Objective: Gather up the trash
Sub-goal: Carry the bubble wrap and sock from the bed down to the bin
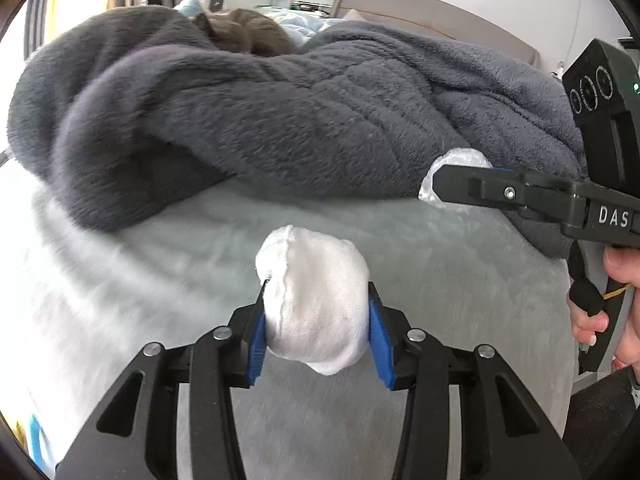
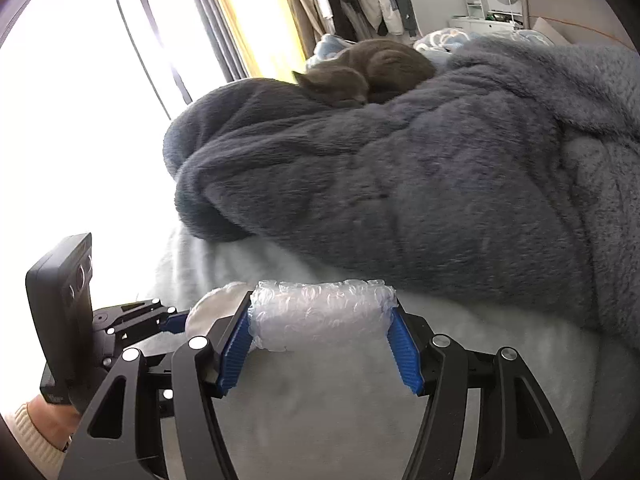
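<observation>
From the left wrist view, the left gripper point(image 1: 316, 320) is closed on a wad of white tissue point(image 1: 314, 300), its blue pads pressing both sides, and holds it just above the pale bed cover point(image 1: 160, 280). At three o'clock the right gripper point(image 1: 438, 182) reaches in level from the side, and a bit of bubble wrap point(image 1: 460, 160) shows behind its tip, close against the gray blanket point(image 1: 280, 120). A hand point(image 1: 608, 300) grips its handle low at four o'clock. From the right wrist view, the right gripper point(image 2: 322, 334) is clamped on a roll of bubble wrap point(image 2: 320, 316), its jaws set fairly wide around it, over the bed cover point(image 2: 340, 400) near the blanket's point(image 2: 400, 180) edge. The left gripper point(image 2: 178, 322) sits at nine o'clock with the tissue point(image 2: 216, 304) in its tip. A gray cat point(image 2: 360, 72) sleeps curled on the blanket at twelve o'clock. I'd judge both pieces are picked up and what remains is carrying them to a bin, which is nowhere in sight. Both tools point forward across the bed, side by side, roughly level.
</observation>
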Available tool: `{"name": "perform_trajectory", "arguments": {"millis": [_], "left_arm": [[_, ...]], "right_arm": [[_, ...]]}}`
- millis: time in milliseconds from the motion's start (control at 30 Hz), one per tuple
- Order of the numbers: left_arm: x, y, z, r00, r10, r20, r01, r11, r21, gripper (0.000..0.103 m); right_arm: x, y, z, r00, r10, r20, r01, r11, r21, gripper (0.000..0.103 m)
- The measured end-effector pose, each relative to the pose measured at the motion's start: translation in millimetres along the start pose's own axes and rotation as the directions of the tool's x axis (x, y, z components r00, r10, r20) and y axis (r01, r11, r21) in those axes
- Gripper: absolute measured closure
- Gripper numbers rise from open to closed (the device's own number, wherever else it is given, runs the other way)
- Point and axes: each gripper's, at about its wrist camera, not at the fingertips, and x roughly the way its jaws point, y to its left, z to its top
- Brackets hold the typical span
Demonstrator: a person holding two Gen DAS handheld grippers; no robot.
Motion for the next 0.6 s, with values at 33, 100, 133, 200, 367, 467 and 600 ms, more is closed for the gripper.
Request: {"name": "perform_trajectory", "arguments": {"millis": [33,100,133,200,367,467,600], "left_arm": [[-3,1,-1,1.0,0.01,0.003,-0.01,1.0,-0.005,0.057],[-14,5,-7,0.999,0.034,0.01,-0.034,0.999,-0.019,0.057],[-20,8,-10,0.999,0.045,0.016,-0.045,0.999,-0.023,0.057],[-32,12,-14,0.997,0.066,0.031,-0.065,0.997,-0.037,0.057],[-64,25,-31,0.989,0.136,0.057,-0.131,0.988,-0.084,0.057],[-80,36,-41,0.981,0.184,0.061,-0.176,0.978,-0.113,0.057],[-102,55,-51,0.968,0.246,0.055,-0.235,0.959,-0.157,0.057]], "right_arm": [[0,7,-1,1.0,0.002,-0.001,-0.002,1.0,-0.008,0.04],[-1,18,-3,1.0,0.003,0.0,-0.003,1.0,-0.019,0.04],[-1,24,-4,1.0,0.005,-0.001,-0.005,1.0,-0.025,0.04],[-1,36,-7,1.0,0.007,-0.001,-0.007,0.999,-0.037,0.04],[0,67,-15,1.0,0.022,-0.008,-0.022,0.997,-0.071,0.04],[2,89,-19,1.0,0.028,-0.009,-0.029,0.994,-0.106,0.04],[6,115,-22,0.999,0.053,-0.01,-0.054,0.989,-0.135,0.04]]}}
